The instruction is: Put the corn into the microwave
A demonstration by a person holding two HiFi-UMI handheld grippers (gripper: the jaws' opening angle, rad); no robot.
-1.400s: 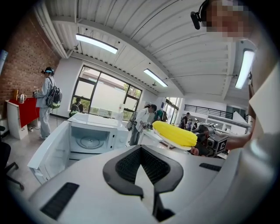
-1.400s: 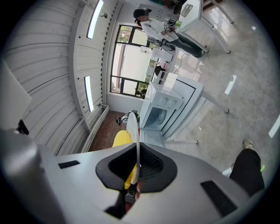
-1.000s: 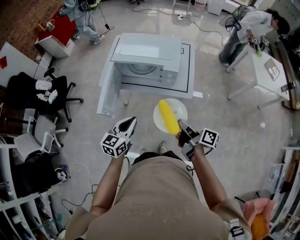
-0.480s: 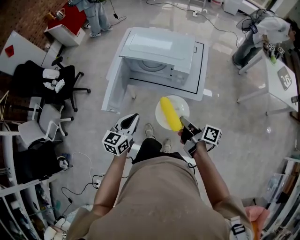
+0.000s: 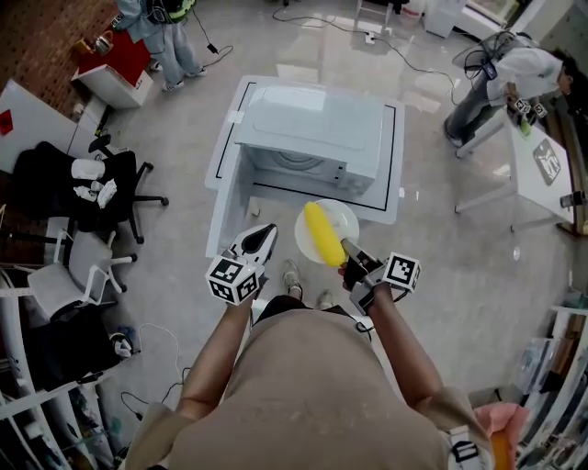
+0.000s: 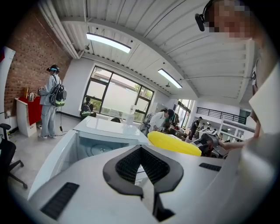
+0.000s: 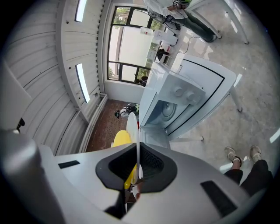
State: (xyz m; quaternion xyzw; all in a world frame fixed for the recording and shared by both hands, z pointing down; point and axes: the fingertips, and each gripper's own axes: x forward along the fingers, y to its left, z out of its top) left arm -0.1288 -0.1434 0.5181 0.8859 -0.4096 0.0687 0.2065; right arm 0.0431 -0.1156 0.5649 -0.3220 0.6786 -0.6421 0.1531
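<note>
A yellow corn cob (image 5: 320, 234) lies on a white plate (image 5: 345, 216). My right gripper (image 5: 349, 253) is shut on the plate's near rim and holds it level, just short of the white microwave (image 5: 312, 128). The microwave's door (image 5: 223, 209) stands open at the left. In the right gripper view the plate (image 7: 132, 127) runs edge-on between the jaws, with the corn (image 7: 121, 139) beside it and the microwave (image 7: 175, 100) ahead. My left gripper (image 5: 260, 239) is shut and empty, left of the plate; its own view shows the corn (image 6: 175, 144) and the microwave's cavity (image 6: 98, 148).
The microwave sits on a white table (image 5: 390, 197) with a black outline. Black office chairs (image 5: 92, 184) stand at the left. One person (image 5: 156, 23) stands at the far left, another (image 5: 514, 64) bends by a white desk (image 5: 537, 156) at the right. Cables lie on the floor.
Both grippers and the plate with the corn have moved forward, closer to the microwave's open front. Neither gripper's jaws have changed.
</note>
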